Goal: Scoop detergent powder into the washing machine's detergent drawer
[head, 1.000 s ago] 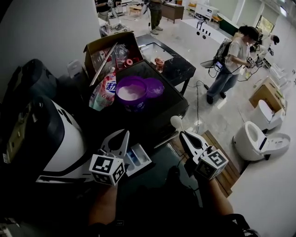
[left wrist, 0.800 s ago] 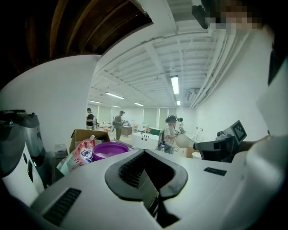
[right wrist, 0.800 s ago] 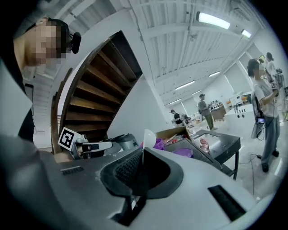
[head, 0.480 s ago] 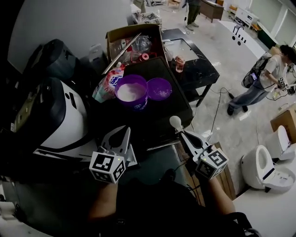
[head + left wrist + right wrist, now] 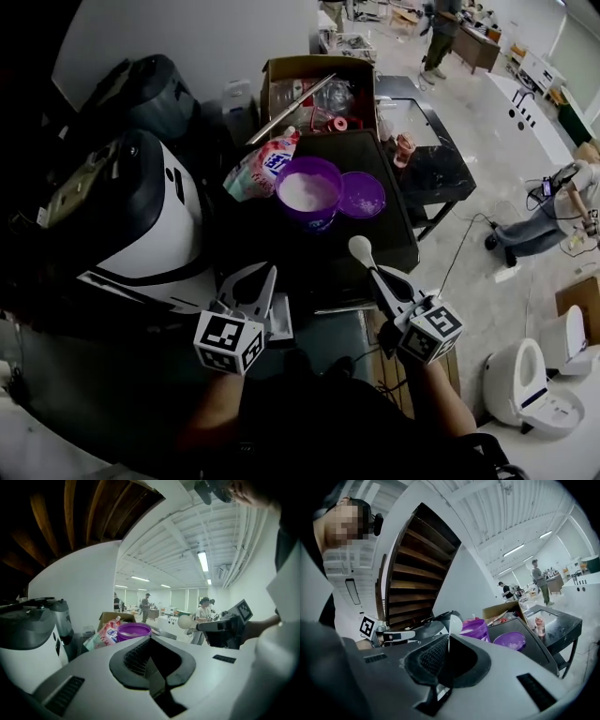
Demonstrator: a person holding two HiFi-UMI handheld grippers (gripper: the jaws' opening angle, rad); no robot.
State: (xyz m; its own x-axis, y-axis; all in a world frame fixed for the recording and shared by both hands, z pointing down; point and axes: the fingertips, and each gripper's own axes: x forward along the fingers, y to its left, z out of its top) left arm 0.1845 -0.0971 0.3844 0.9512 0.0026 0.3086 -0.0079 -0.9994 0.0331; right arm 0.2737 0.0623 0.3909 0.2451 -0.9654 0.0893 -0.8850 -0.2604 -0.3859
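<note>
- Right claw (image 5: 377,274): jaws pinched tight on the thin handle of a white scoop (image 5: 360,247), round bowl pointing up and away toward the desk (image 5: 309,258).
- In the right gripper view, that handle edge-on, a pale sliver between the ribbed pads.
- No telling, from any view, of powder in the bowl.
- Left claw (image 5: 258,277): jaws drawn together, nothing between them, held level with the right claw and apart from it.
- Just right of the left claw, a white corner of the detergent drawer (image 5: 281,319), poking out by the washing machine (image 5: 141,220); most of it hidden behind the claw.
- Washing machine white-fronted with a dark top, to the left of the desk.
- Detergent powder (image 5: 307,190): white, heaped in an open purple tub (image 5: 314,222) standing upright on the black desk.
- Scoop well short of the tub, over the near edge of the desk.
- Purple lid (image 5: 362,195) flat on the desk, right up against the tub's right side.
- Pink-and-white refill pouch (image 5: 258,169) leaning at the tub's left.
- Behind the tub, an open cardboard box (image 5: 319,89) full of odds and ends.
- Farther right, a second glossy dark desk (image 5: 436,169) with a small cup (image 5: 405,148) on it.
- Out on the pale floor, a person (image 5: 544,220) bent over, and nearer the lower right a white toilet (image 5: 525,389).
</note>
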